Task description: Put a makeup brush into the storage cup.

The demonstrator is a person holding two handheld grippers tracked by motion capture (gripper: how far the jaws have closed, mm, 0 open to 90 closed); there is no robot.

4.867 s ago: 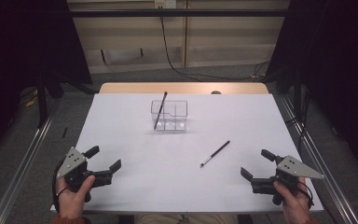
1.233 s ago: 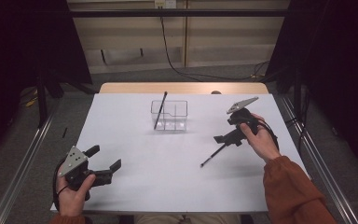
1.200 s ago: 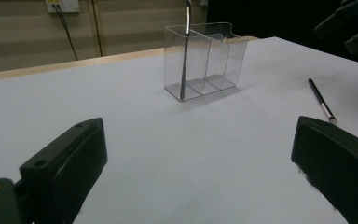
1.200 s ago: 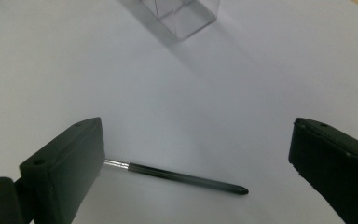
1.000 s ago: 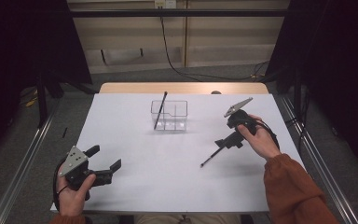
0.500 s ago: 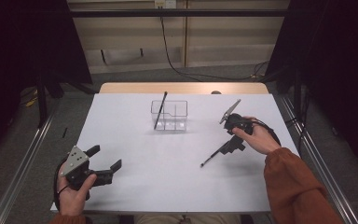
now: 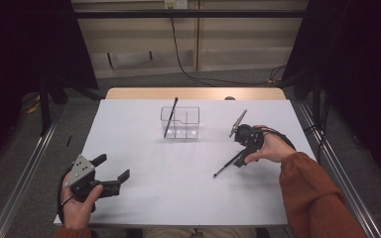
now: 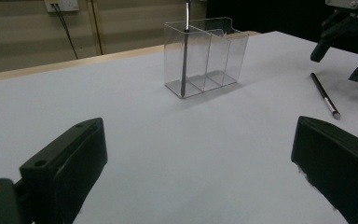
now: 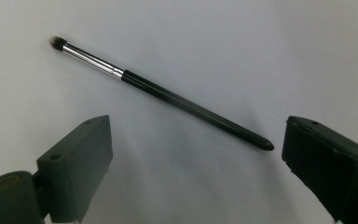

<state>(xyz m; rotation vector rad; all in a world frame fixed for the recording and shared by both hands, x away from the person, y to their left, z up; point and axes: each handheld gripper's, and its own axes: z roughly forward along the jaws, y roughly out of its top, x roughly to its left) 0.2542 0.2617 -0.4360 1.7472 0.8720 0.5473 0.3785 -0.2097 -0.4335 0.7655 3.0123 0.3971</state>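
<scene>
Black jaws of the left gripper (image 7: pixel 110 174) stood wide apart with nothing between them. That gripper rested low near the person's edge of the white table (image 7: pixel 144 198). Farther along, a clear plastic holder (image 7: pixel 180 122) stood in the middle, and one dark brush (image 7: pixel 170 117) leaned in its left slot. Next came the loose brush (image 9: pixel 161 93), lying flat on the table. The right gripper (image 7: pixel 241 157) hung just over it, jaws apart and just closing a little, not yet touching it. The pick-up step looked to be starting. The next move likely needed the jaws lower, one on each side of the thin handle, then a gentle squeeze.
</scene>
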